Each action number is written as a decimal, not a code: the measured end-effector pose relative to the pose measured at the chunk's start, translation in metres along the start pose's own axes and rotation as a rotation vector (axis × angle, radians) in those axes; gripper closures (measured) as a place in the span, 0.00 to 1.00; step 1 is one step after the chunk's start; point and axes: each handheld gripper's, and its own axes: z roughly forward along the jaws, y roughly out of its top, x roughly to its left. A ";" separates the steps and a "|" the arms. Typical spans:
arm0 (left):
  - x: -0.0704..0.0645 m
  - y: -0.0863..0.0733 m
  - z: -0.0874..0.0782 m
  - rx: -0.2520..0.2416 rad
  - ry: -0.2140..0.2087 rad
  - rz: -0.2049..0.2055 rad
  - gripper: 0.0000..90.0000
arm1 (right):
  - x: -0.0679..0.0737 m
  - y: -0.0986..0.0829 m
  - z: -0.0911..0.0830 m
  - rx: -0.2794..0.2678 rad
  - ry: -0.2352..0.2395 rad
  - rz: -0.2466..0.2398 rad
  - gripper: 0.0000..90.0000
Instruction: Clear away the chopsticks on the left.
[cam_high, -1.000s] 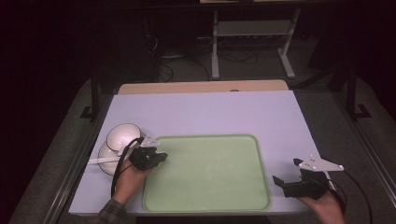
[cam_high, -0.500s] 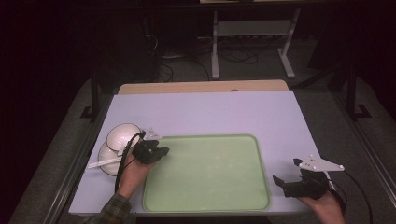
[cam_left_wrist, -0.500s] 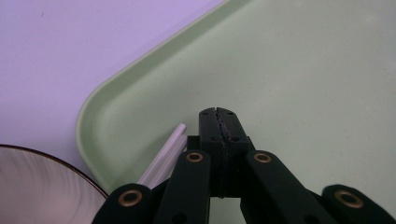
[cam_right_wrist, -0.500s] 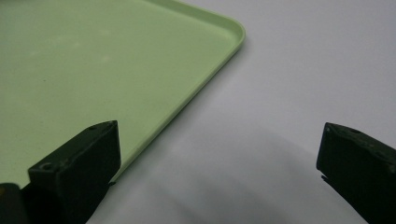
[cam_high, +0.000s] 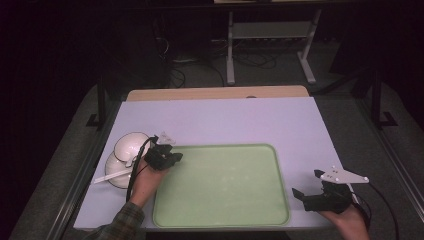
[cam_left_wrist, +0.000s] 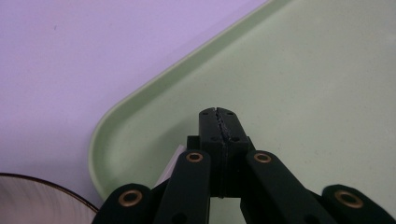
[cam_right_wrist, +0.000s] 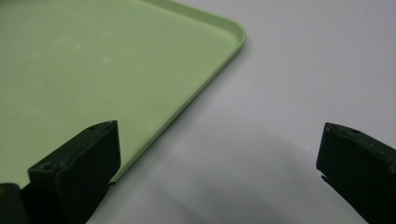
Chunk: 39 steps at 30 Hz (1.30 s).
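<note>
Right gripper: nearest to me, at the table's right front, just off the tray's right edge; I see its jaws spread wide apart with nothing between them. In the right gripper view they straddle bare table beside the tray's rim.
Right hand: grips the tool from below, at the table's front edge.
Tray: pale green, flat, lying in the front middle of the table between my two grippers; nothing lies on it.
Left gripper: over the tray's far left corner; in the left gripper view I read its jaws as pressed together, holding nothing, tips above the tray floor just inside the rounded rim.
Left hand: behind the tool, sleeve at the front edge.
Bowls: two white ones, touching, just left of the tray.
White strip: lies across the nearer bowl.
Table: lavender top, bare behind the tray.
</note>
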 end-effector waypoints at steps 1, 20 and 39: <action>0.000 0.000 0.000 0.000 0.000 0.000 1.00 | 0.000 0.000 0.000 0.000 0.000 0.000 0.00; 0.008 0.009 0.004 -0.002 0.032 -0.036 1.00 | -0.001 0.000 0.000 -0.003 -0.002 0.003 0.00; -0.010 -0.015 -0.030 0.021 -0.156 0.050 0.97 | -0.001 0.000 -0.001 -0.011 0.004 0.005 0.00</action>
